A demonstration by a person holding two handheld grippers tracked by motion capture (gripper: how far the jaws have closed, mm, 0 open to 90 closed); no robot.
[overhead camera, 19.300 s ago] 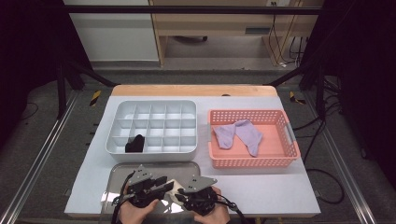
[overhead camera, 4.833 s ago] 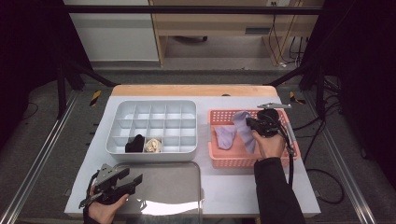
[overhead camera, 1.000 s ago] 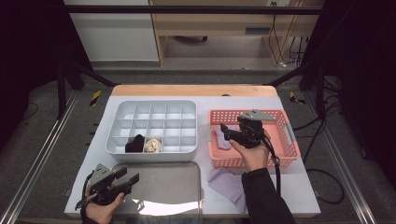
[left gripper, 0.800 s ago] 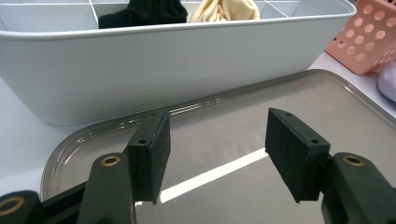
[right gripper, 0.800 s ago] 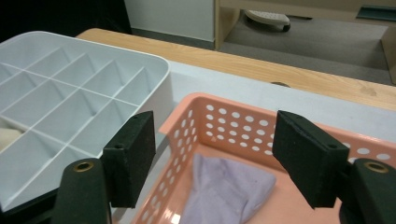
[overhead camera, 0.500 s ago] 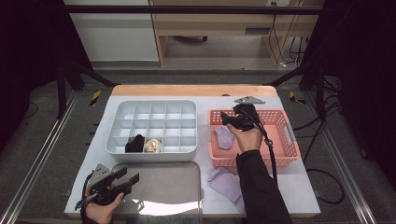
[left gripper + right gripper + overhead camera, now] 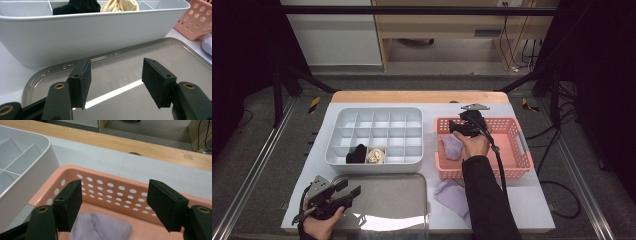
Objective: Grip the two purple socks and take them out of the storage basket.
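Sock [image 7: 452, 147] in basket [image 7: 517, 165], lengthwise front-to-back

No legible text, labels, brand marks, numbers or signs in any of the three views. Checked in turn: walls of the white compartment tray [image 7: 377, 161], rim and perforated sides of the pink basket [image 7: 517, 172], metal tray [image 7: 387, 200], bodies of both grippers. All unmarked. Yellow-and-black striped tape pieces [image 7: 313, 104] on the floor beside the table carry a warning pattern only, no characters. Background furniture too small and blurred to read anything.
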